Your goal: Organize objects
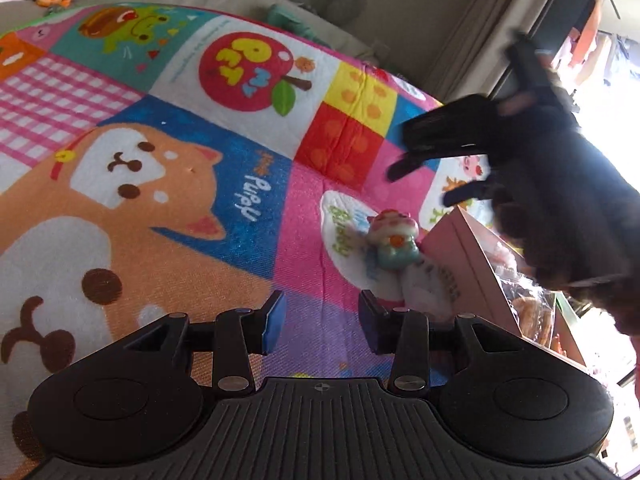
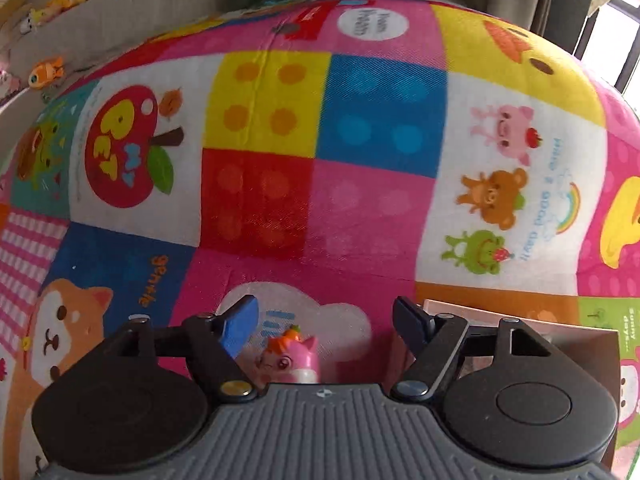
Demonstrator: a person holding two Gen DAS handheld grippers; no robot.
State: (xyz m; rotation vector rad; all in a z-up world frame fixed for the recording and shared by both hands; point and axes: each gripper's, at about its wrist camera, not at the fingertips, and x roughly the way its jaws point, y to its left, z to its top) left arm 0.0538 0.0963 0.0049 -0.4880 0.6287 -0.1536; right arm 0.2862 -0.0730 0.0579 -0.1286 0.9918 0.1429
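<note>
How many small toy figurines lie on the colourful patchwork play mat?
1: a small glossy pink-and-teal figurine on the mat's white cloud patch, beside the pink cardboard box. Others may be hidden inside the box.

Multicolour patchwork cartoon mat (image 2: 360,120), pink box (image 1: 460,248)

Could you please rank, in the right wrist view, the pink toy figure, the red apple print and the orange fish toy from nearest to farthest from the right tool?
1. Pink toy figure: on the mat, between the open fingers of the right tool.
2. Red apple print: mid-mat, upper left.
3. Orange fish toy: beyond the mat's far left edge.
</note>
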